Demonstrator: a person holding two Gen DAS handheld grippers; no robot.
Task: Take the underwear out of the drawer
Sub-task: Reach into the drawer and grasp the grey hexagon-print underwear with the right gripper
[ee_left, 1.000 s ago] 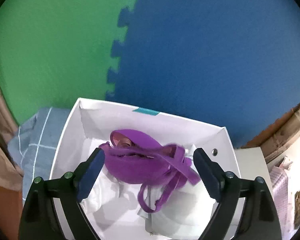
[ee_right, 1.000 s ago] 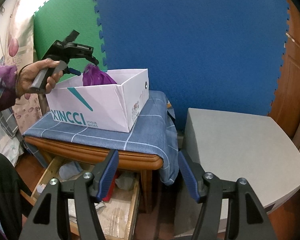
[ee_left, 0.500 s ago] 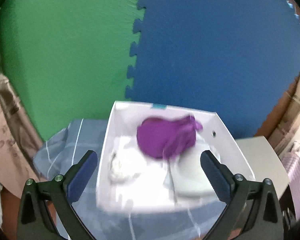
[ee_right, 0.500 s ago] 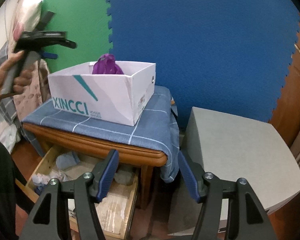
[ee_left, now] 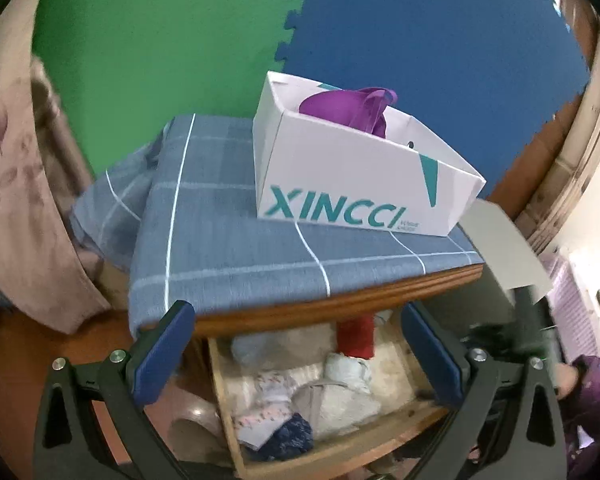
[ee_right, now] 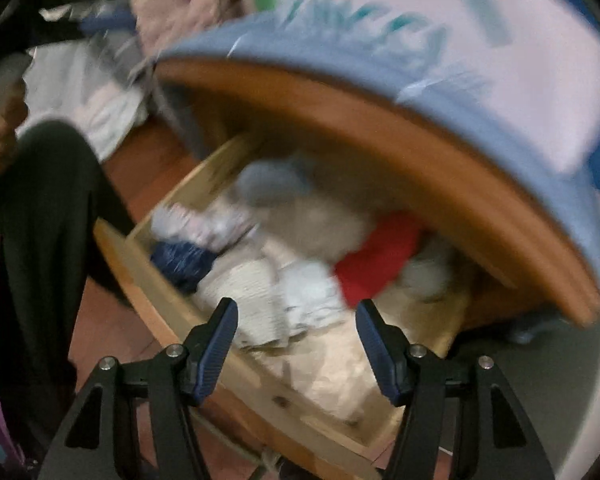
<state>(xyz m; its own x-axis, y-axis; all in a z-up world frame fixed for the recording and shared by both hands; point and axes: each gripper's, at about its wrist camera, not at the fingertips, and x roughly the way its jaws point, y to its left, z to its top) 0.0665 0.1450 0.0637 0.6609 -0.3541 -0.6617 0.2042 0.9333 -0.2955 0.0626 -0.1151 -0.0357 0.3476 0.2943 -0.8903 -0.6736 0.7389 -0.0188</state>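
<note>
Left wrist view
Left gripper [ee_left: 296, 354]: blue-padded jaws spread wide, nothing between them, held above the open drawer.
Drawer: pale wooden pull-out drawer [ee_left: 236, 440] under the brown wooden table edge [ee_left: 340, 304], open and full of crumpled underwear.
Underwear in drawer: a red piece [ee_left: 354, 338] at the back, white pieces [ee_left: 340, 396] in the middle, a dark blue piece [ee_left: 290, 440] near the front.
Box: white cardboard box printed XINCCI [ee_left: 352, 184] on the blue checked cloth [ee_left: 220, 240]; purple underwear [ee_left: 348, 106] sticks out of its top.

Right wrist view (blurred)
Right gripper [ee_right: 296, 336]: jaws partly apart, empty, pointing down over the drawer [ee_right: 160, 312].
Underwear: red piece [ee_right: 380, 264], white pieces [ee_right: 308, 292], dark blue piece [ee_right: 184, 260] lie inside.
Person: a dark trouser leg [ee_right: 40, 240] at left.
</note>
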